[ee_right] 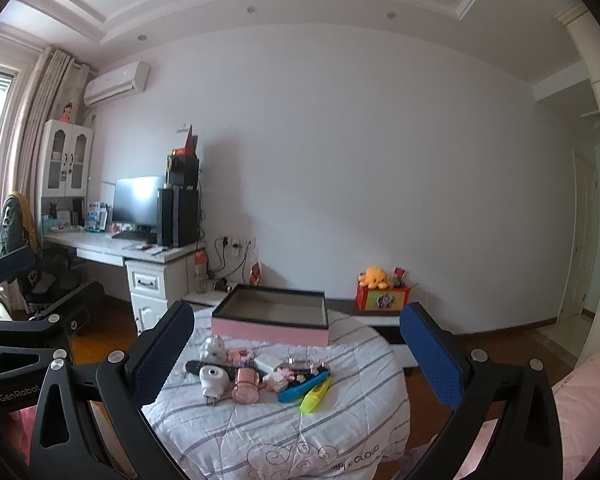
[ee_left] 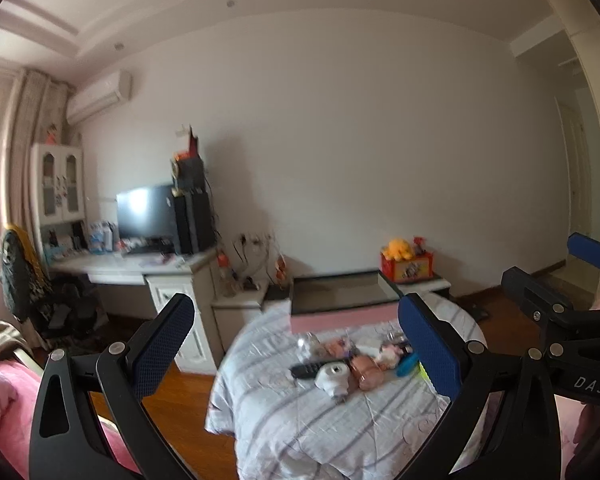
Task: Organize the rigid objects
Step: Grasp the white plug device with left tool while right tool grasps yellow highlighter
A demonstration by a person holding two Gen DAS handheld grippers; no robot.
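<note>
A pile of small objects lies on a striped quilt (ee_right: 260, 432): a white charger (ee_right: 211, 382), a black remote (ee_right: 198, 367), a pink cup (ee_right: 246, 386), a blue marker (ee_right: 302, 389), a yellow highlighter (ee_right: 315, 398) and a white power bank (ee_right: 267, 361). Behind them sits an open pink box (ee_right: 270, 330) with a dark rim. My right gripper (ee_right: 298, 354) is open and empty, held above and short of the pile. My left gripper (ee_left: 296, 346) is open and empty too, with the pile (ee_left: 356, 364) and the box (ee_left: 340, 320) ahead of it.
A white desk (ee_right: 140, 252) with a monitor and a black tower stands at the left. A dark chair (ee_right: 52, 280) is beside it. A low shelf with a red box and a yellow plush (ee_right: 374, 278) runs along the wall. Wood floor surrounds the quilt-covered surface.
</note>
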